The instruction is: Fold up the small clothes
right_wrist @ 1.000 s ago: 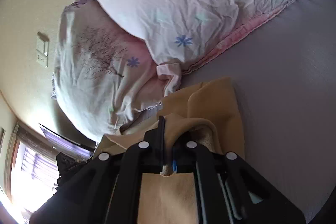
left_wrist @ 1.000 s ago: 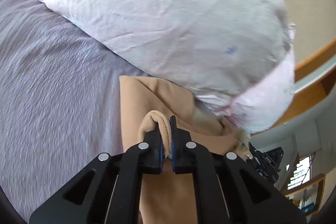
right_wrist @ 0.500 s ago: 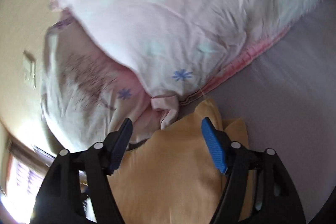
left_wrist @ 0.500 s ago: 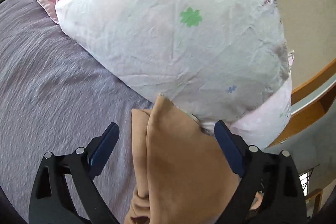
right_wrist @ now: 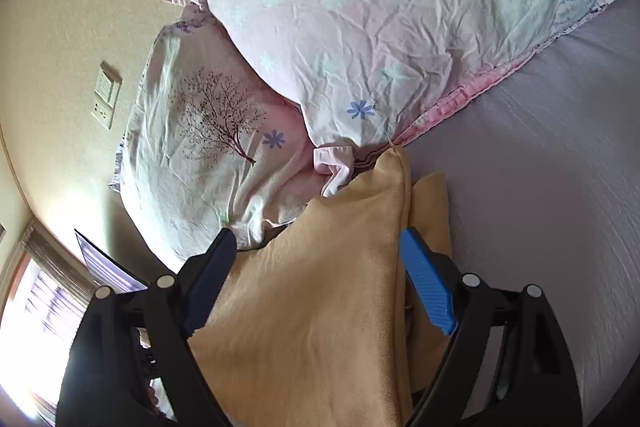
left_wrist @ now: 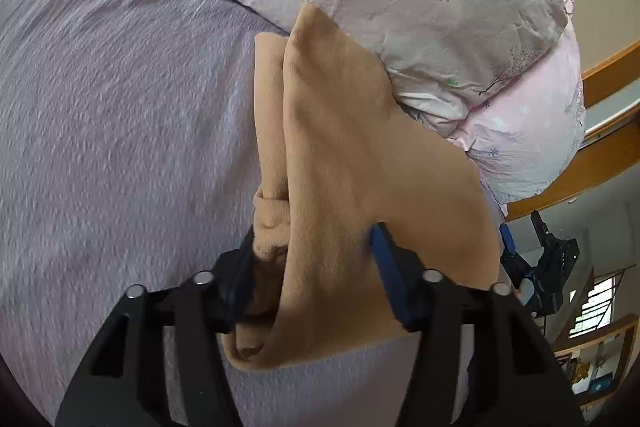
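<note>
A tan fleece garment [left_wrist: 340, 155] lies folded on the purple bedspread [left_wrist: 120, 107], its far tip against the pillows. My left gripper [left_wrist: 314, 251] is open, its fingers straddling the near part of the garment, not pinching it. In the right wrist view the same garment [right_wrist: 320, 307] fills the space between the open fingers of my right gripper [right_wrist: 316, 259], with a folded edge running up to a point by the pillow. The right gripper also shows at the right edge of the left wrist view [left_wrist: 548, 267].
Two floral pillows [right_wrist: 380, 27] are stacked at the head of the bed against a beige wall with a switch plate [right_wrist: 106, 95]. A wooden bed frame [left_wrist: 608, 75] runs behind them. A window [right_wrist: 32, 299] is bright at lower left.
Both grippers were shut on the garment's edge one second ago; both have opened and let go, and the cloth now lies flat on the bed between their fingers.
</note>
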`<state>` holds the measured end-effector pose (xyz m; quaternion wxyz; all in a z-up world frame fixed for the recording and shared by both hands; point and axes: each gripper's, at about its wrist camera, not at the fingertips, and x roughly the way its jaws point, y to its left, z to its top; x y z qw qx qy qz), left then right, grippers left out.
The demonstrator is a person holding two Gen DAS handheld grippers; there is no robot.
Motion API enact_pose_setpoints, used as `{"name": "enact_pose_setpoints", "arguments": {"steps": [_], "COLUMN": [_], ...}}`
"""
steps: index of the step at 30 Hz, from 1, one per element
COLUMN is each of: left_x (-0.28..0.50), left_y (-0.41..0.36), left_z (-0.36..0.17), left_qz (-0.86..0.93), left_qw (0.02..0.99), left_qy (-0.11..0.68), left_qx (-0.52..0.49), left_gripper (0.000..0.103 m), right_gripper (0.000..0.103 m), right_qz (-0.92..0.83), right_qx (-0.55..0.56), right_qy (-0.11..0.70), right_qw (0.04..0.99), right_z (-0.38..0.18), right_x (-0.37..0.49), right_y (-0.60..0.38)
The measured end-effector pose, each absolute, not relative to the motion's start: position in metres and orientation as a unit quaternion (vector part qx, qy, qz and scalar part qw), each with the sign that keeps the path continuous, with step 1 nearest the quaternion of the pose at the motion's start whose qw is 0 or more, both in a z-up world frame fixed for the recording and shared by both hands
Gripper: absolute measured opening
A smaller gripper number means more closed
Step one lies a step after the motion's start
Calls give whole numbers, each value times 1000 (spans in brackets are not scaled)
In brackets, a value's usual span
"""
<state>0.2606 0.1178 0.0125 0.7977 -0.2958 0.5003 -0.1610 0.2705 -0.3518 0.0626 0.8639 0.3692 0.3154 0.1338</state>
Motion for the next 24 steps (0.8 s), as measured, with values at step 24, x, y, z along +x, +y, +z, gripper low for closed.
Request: {"name": "enact_pose_setpoints", "arguments": {"steps": [24], "left_x": [271], "left_y": [-172], "left_z": [72], "left_qz": [-418], "left_qw": [730], "left_qy": [525], "left_qx": [-128], "left_gripper": [24], "right_gripper": [84], "right_qz": [54], "right_qx": [439], "right_qy": [267], "right_qw": [856], "right_z": [61], "right_x": [233], "right_y": [-428]}}
